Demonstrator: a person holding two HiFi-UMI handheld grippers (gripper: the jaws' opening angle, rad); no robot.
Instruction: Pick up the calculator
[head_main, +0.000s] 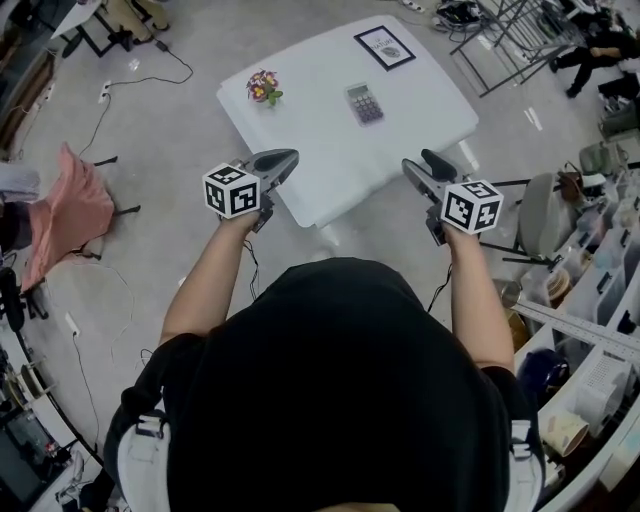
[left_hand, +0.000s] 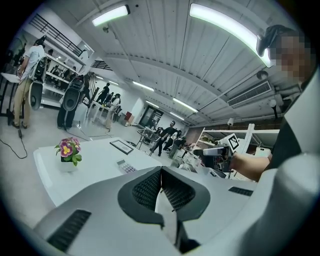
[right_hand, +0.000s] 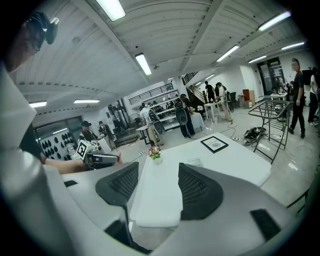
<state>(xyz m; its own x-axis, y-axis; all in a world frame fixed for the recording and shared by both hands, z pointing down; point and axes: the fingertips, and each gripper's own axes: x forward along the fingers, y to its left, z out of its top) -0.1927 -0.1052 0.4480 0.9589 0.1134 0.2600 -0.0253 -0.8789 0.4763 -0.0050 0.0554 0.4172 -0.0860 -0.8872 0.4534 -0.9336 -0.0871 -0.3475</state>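
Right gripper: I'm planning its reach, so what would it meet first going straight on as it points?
Probably the bare table top near its front edge, before the calculator; depth is unclear.

Both grippers at the near table edge, calculator untouched.
The left gripper (head_main: 288, 158) and right gripper (head_main: 420, 163) hover over the near edge of the white table (head_main: 310, 190), well apart, touching nothing. The calculator (head_main: 364, 103) lies flat ahead of both, between their lines. A flower pot (head_main: 264, 87) stands ahead of the left gripper. A framed picture (head_main: 385, 47) lies beyond the calculator. A pink cloth (head_main: 70, 205) is on the floor, far left of the left gripper.
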